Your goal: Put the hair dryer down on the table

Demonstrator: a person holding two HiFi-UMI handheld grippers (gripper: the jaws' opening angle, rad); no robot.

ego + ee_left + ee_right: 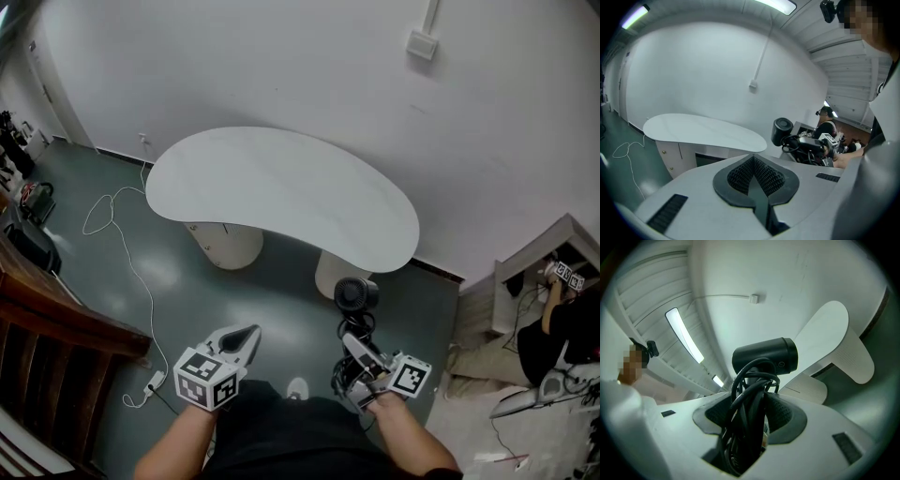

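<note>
A black hair dryer [356, 295] with its cord wound round the handle stands upright in my right gripper [363, 354], which is shut on the handle. In the right gripper view the dryer's barrel [765, 357] rises above the jaws and the cord loops [749, 401] fill the gap between them. It hangs over the floor, just short of the near edge of the white kidney-shaped table [281, 187]. My left gripper [246, 337] is lower left of the table, its jaws together with nothing in them. From the left gripper view the dryer [782, 131] shows at the right.
A white cable [112, 216] runs across the grey floor to a power strip [155, 380]. Dark wooden furniture [56, 328] stands at the left. A person [562, 323] sits by a shelf at the right. The white wall carries a switch box [422, 44].
</note>
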